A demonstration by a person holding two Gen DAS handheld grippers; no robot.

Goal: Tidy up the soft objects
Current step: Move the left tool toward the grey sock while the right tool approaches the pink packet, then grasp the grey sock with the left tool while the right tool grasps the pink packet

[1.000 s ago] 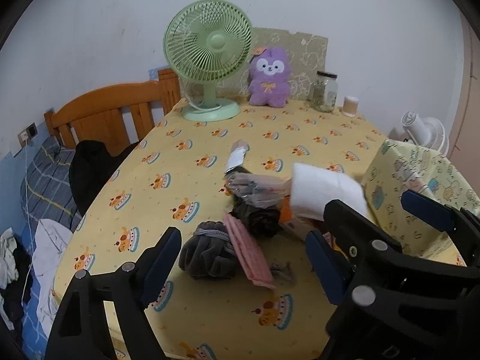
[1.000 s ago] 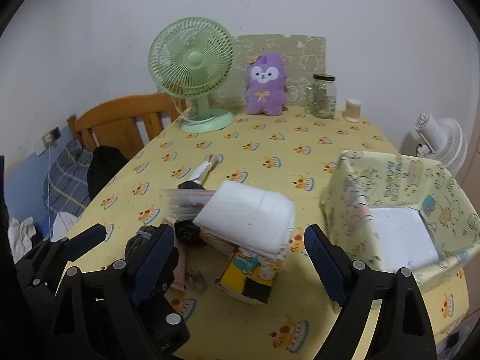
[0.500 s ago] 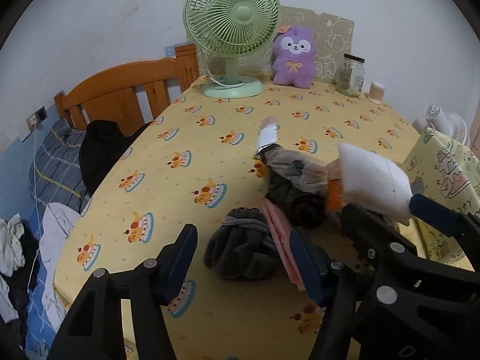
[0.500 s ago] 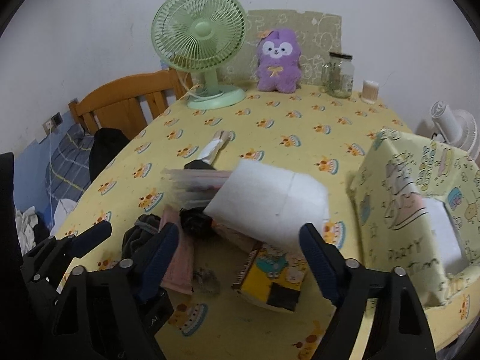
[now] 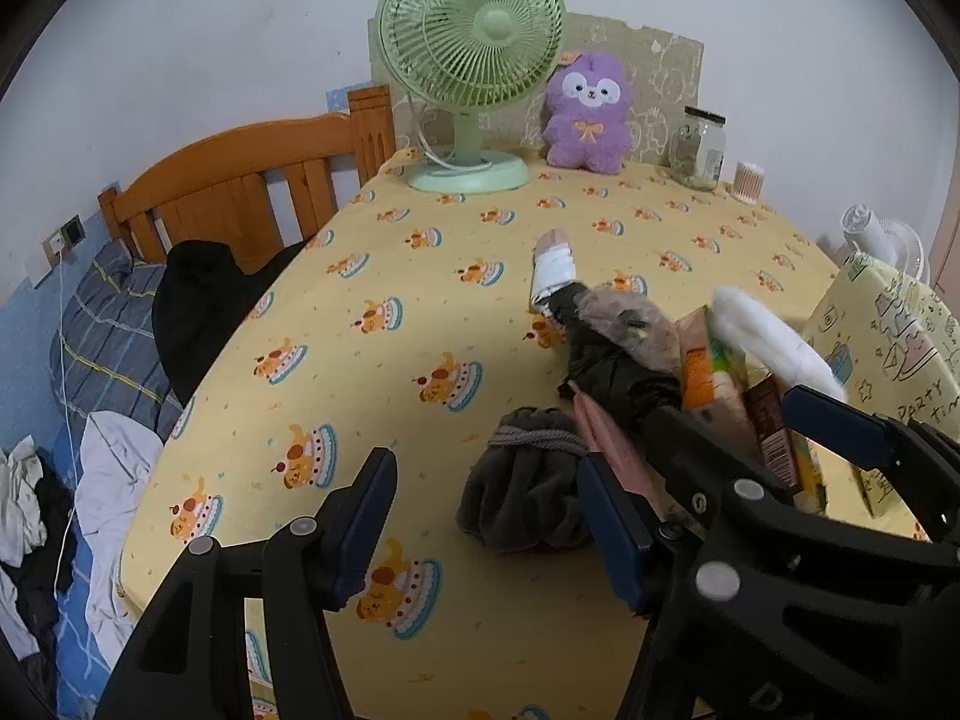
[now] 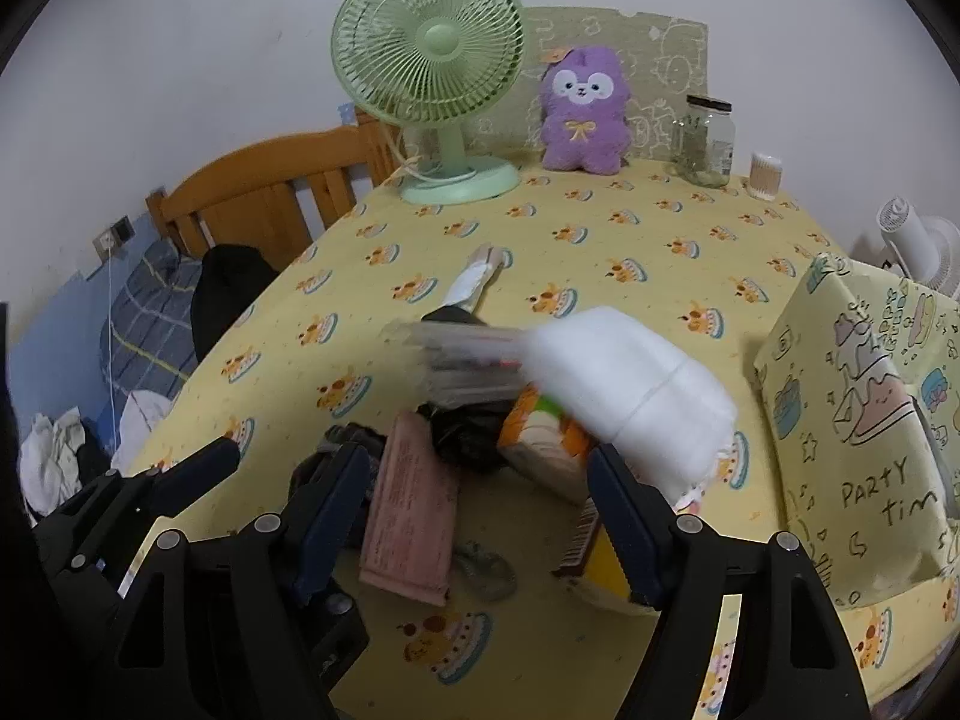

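- Closest to me, my left gripper hangs with its jaws wide apart and nothing between them; the grey drawstring pouch lies on the table just ahead, a little toward the right-hand finger.
- My right gripper is just as wide open and also empty, poised above the near edge of the pile; the pink packet lies flat just ahead of its left finger.
- I judge this to be the reach-in step: nothing is gripped yet, and both tools are lining up on soft things at the near side of the pile.
- Next, I think, the left gripper needs to come down over the pouch — straddling its bunched neck — and close gently, since the cloth will squash.
- Behind the pouch sits the heap itself: a black crumpled thing, an orange carton and, topmost, the white padded pack, smeared by blur in both views.
- Right of the pile stands the patterned box, which I take to be the bin.
- Only the right view shows the clear pencil case and the pink packet's full face; only the left view shows the pouch whole.
- Far behind the pile: the green fan and the purple plush.
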